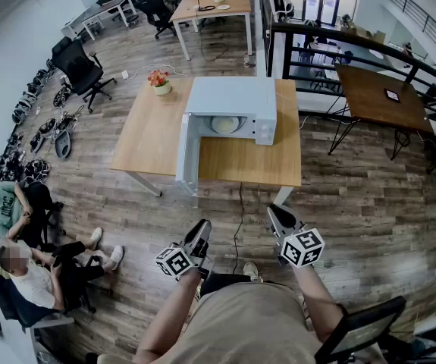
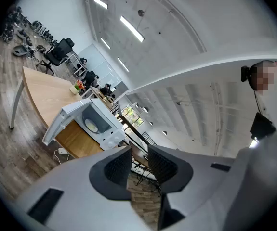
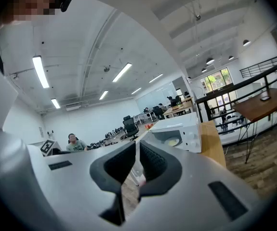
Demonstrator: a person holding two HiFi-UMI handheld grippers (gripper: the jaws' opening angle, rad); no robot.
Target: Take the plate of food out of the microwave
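Approach stage of the task, seen from the head view. The microwave (image 1: 236, 97) stands at the far right of the wooden counter (image 1: 153, 131), its door (image 1: 188, 154) swung fully open to the left. The plate of food (image 1: 225, 124) sits inside the cavity, untouched. A potted flower (image 1: 159, 82) stands at the counter's far left, well apart from the microwave.

Both tools are held low and near the person's body, well short of the counter's near edge. The left tool (image 1: 202, 226) has its jaws a little apart with nothing between them. The right tool (image 1: 275, 212) has its jaws drawn almost together, also empty.

With the door already open, the step in hand appears to be closing the distance to the microwave. The next move likely calls for stepping forward, widening a tool, and bringing it level into the cavity to take the plate by its rim without tipping the food.
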